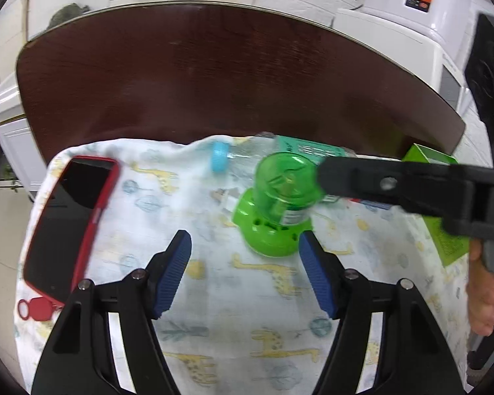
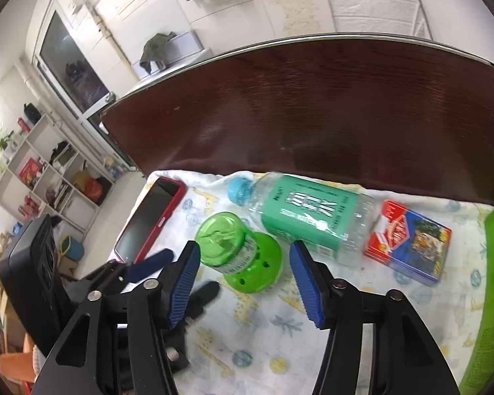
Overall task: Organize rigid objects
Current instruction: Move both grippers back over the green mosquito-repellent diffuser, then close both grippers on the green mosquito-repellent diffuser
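Note:
A green plug-in bottle device point(image 1: 276, 204) point(image 2: 240, 253) stands on a giraffe-print cloth point(image 1: 233, 296) point(image 2: 280, 322). A clear water bottle point(image 2: 299, 217) with a teal label and blue cap lies behind it; it also shows in the left wrist view point(image 1: 237, 156). A phone in a red case point(image 1: 69, 220) point(image 2: 151, 220) lies at the left. A card box point(image 2: 408, 240) lies at the right. My left gripper point(image 1: 245, 247) is open, just in front of the green device. My right gripper point(image 2: 245, 260) is open with its fingers either side of the device.
The cloth covers the near part of a dark wooden table point(image 1: 214, 75) point(image 2: 313, 108). A green box point(image 1: 444, 204) point(image 2: 490, 279) stands at the right edge. A white appliance point(image 1: 411, 16) stands beyond the table; shelves point(image 2: 42, 177) are far left.

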A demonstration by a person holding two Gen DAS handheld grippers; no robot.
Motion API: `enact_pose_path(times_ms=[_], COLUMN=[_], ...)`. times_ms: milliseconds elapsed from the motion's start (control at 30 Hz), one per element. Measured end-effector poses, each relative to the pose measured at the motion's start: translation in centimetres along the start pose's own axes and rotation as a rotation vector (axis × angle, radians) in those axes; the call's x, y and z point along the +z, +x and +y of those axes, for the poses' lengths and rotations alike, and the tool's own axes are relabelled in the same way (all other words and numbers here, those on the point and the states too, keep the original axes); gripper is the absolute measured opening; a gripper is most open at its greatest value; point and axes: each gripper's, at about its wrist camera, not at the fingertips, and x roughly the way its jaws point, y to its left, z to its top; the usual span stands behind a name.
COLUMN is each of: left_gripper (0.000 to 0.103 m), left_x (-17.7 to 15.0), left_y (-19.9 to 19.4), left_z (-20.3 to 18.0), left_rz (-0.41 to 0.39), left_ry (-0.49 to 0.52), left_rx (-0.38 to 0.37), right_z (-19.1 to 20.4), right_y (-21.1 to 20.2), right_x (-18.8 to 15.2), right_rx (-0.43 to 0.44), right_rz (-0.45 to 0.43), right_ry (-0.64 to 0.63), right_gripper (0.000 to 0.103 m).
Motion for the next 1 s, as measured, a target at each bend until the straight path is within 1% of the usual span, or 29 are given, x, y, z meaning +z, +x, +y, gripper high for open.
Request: enact_pose_path(times_ms=[67, 133, 200, 300, 333, 367, 400, 433, 500, 533, 567, 633, 767, 1000], left_gripper=[0.067, 0.067, 0.067, 0.065, 0.061, 0.054, 0.049, 0.047, 0.043, 0.038, 0.036, 0.036, 0.036, 0.036], left_x=[0.3, 0.7, 1.0, 1.2, 1.3, 1.3, 1.4, 1.5, 1.7, 1.8, 1.9, 2.2, 2.7, 3.7], left_y=[0.6, 1.5, 2.3, 3.3, 3.5, 3.6, 3.6, 3.6, 3.3, 2.9, 2.5, 1.9, 0.6, -1.7], left_z=[-0.2, -0.3, -0.2, -0.3, -0.3, -0.4, -0.5, -0.6, -1.0, -1.5, -2.2, -3.2, -4.8, -9.8], left_rz=[0.006, 0.019, 0.032, 0.042, 0.042, 0.037, 0.028, 0.023, 0.020, 0.009, -0.003, -0.008, -0.031, -0.079], left_ry=[-0.001, -0.001, -0.015, -0.025, -0.027, -0.027, -0.017, -0.011, 0.001, 0.026, 0.053, 0.079, 0.103, 0.194], left_rx=[-0.024, -0.046, -0.082, -0.115, -0.130, -0.126, -0.103, -0.102, -0.120, -0.127, -0.121, -0.099, -0.120, -0.132], right_z=[0.8, 1.4, 1.5, 1.1, 1.1, 1.0, 0.9, 0.8, 0.4, 0.4, 0.4, 0.2, -0.5, -2.0], right_y=[0.8, 1.7, 2.5, 3.3, 3.6, 3.8, 3.8, 3.7, 3.5, 3.4, 3.1, 2.2, -0.1, -5.9], right_x=[0.0, 0.0, 0.0, 0.2, 0.2, 0.2, 0.2, 0.3, 0.3, 0.2, 0.2, 0.0, -0.1, -0.9], right_rx=[0.006, -0.007, -0.030, -0.029, -0.034, -0.031, -0.042, -0.052, -0.047, -0.053, -0.054, -0.050, -0.046, -0.069], right_rz=[0.009, 0.019, 0.027, 0.032, 0.035, 0.037, 0.026, 0.022, 0.016, 0.012, 0.007, -0.012, -0.054, -0.162], right_ry=[-0.027, -0.055, -0.065, -0.068, -0.075, -0.083, -0.088, -0.088, -0.083, -0.088, -0.094, -0.086, -0.074, -0.070], right_gripper=[0.063, 0.063, 0.063, 0.061, 0.057, 0.051, 0.051, 0.051, 0.051, 0.051, 0.051, 0.051, 0.051, 0.051])
